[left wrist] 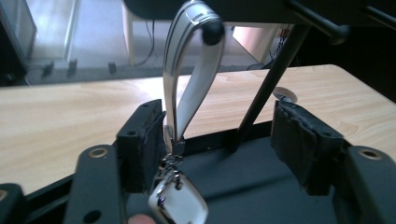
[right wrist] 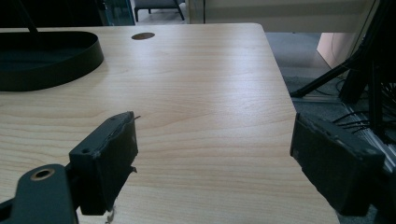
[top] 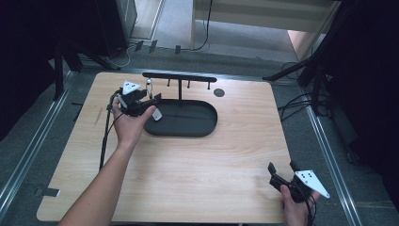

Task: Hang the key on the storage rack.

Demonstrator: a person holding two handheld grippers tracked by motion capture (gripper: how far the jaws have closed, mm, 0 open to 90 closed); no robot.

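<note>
Chrome keychain [left wrist: 189, 84] hangs on a rack peg [left wrist: 212, 31] between the left gripper's [left wrist: 224, 140] wide jaws; a nudge could unhook it. Right gripper [right wrist: 212, 158] gapes empty.

Black tools [top: 141, 101], grey triangular plates, trailing cables; forearms apparently sleeveless.

Light wood-grain tabletop [top: 202, 174] with rounded corners. A black oval tray [top: 188, 128] forming the base of a peg stand rests on its far centre-left. A small dark round disc [top: 219, 92] lies just right of the stand, near the far edge.
</note>
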